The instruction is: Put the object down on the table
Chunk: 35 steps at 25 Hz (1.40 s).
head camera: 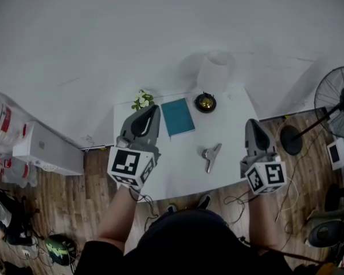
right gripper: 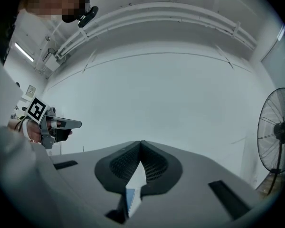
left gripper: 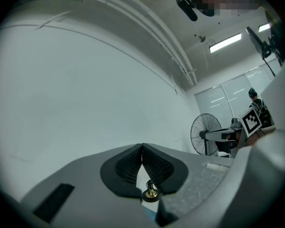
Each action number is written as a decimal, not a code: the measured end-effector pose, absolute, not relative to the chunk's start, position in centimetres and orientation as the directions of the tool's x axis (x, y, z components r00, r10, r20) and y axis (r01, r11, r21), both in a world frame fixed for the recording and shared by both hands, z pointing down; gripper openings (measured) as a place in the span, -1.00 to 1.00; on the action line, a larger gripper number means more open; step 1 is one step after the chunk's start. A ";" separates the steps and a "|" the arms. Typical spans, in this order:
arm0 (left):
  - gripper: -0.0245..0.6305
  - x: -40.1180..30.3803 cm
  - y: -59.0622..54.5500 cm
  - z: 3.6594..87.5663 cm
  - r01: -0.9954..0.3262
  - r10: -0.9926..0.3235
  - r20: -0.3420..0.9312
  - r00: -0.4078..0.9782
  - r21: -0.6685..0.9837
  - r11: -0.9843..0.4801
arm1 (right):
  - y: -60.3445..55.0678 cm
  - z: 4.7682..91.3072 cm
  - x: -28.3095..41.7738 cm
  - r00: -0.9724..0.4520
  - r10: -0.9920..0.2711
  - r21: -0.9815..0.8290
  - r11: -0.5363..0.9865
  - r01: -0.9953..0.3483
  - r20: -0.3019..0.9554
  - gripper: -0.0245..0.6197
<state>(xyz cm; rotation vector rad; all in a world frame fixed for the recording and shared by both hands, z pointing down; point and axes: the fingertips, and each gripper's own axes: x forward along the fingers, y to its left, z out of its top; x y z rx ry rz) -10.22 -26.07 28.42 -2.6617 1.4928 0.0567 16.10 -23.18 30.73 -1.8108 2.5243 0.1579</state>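
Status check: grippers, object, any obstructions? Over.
Left hand-held gripper shut, empty. Right hand-held gripper shut, empty. Metal clip lying on table, untouched. Teal book, bell apart from it.

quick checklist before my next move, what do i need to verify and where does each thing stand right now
1. Left gripper empty: ok, jaws together with nothing between them.
2. Right gripper empty: ok, jaws together with nothing between them.
3. Metal clip down on the table: ok, it lies flat between the two grippers, touched by neither.
4. Clip apart from other things: ok, the book, bell and flowers sit farther back.
5. Grippers apart from each other: ok, one at each side of the table.
6. Clip is the object meant: cannot tell.
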 end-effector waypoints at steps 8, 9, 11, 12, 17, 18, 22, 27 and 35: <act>-0.91 -11.3 -25.2 28.3 -0.840 -0.836 -0.087 0.542 -0.048 -0.540 | -22.1 30.3 14.8 -0.310 -0.947 0.066 0.305 -0.950 -0.085 -0.91; -0.91 -11.4 -25.2 28.3 -0.840 -0.835 -0.086 0.543 -0.047 -0.541 | -22.0 30.2 14.7 -0.309 -0.947 0.069 0.304 -0.950 -0.086 -0.91; -0.91 -11.6 -25.0 28.3 -0.840 -0.835 -0.088 0.543 -0.051 -0.540 | -21.7 30.1 14.5 -0.308 -0.948 0.075 0.302 -0.950 -0.086 -0.91; -0.91 -11.8 -24.9 28.4 -0.840 -0.835 -0.090 0.542 -0.054 -0.539 | -21.6 30.1 14.4 -0.307 -0.948 0.076 0.301 -0.950 -0.086 -0.91; -0.91 -12.2 -24.6 28.6 -0.838 -0.834 -0.086 0.545 -0.046 -0.543 | -21.2 30.1 13.9 -0.311 -0.947 0.062 0.306 -0.950 -0.082 -0.91; -0.91 -12.2 -24.5 28.6 -0.838 -0.834 -0.084 0.546 -0.044 -0.544 | -21.1 30.0 13.8 -0.311 -0.947 0.062 0.307 -0.950 -0.082 -0.91; -0.91 -12.6 -24.2 28.9 -0.838 -0.834 -0.084 0.545 -0.034 -0.544 | -20.8 30.0 13.5 -0.310 -0.947 0.063 0.306 -0.950 -0.079 -0.91; -0.91 -13.0 -23.8 29.5 -0.839 -0.836 -0.078 0.544 -0.028 -0.543 | -20.4 30.6 13.1 -0.311 -0.948 0.056 0.307 -0.950 -0.074 -0.91; -0.91 -13.3 -23.3 29.7 -0.840 -0.837 -0.072 0.542 -0.024 -0.542 | -19.7 30.6 12.9 -0.309 -0.948 0.051 0.306 -0.951 -0.077 -0.91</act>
